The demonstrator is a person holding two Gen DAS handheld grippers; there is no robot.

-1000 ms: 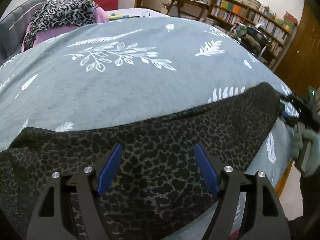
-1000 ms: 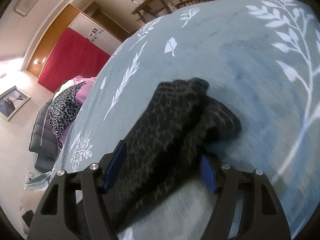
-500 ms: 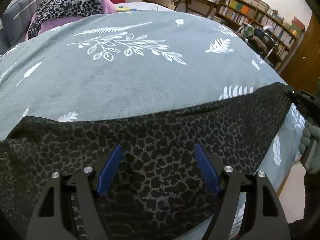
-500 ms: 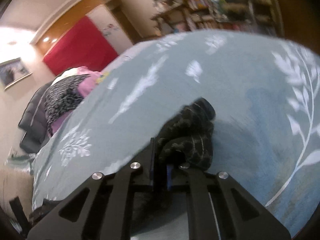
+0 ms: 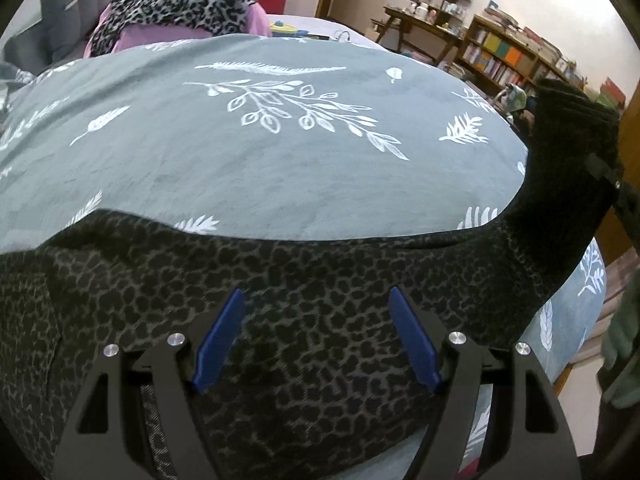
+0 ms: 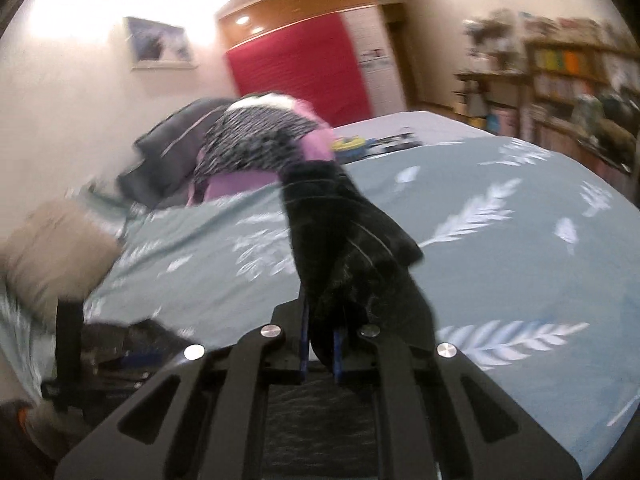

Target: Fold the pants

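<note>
Across the near edge of the bed, the leopard-print pants [image 5: 304,292] lie stretched from left to right over a grey-green blanket [image 5: 248,160] printed with white leaves and feathers. Seen from the left wrist camera, the left gripper [image 5: 316,336] hangs just above the dark cloth with its blue-padded tongs spread wide apart, nothing between them. At the far right of that view one end of the pants rises off the blanket in a dark, upright fold.

From the right wrist camera, the right gripper [image 6: 320,344] has its tongs drawn together and clamped on that raised end of the pants [image 6: 352,256], which stands up over the blanket [image 6: 520,272] and droops to both sides of the tongs. This view is blurred, so the weave of the cloth there cannot be made out.

On the far left of the bed sits a pile of clothes [image 5: 176,4], a black-and-white animal print over something pink. Beyond it is a red panel [image 6: 296,60] on the wall, and along the far right wall runs a bookshelf [image 5: 512,60] full of books.
</note>
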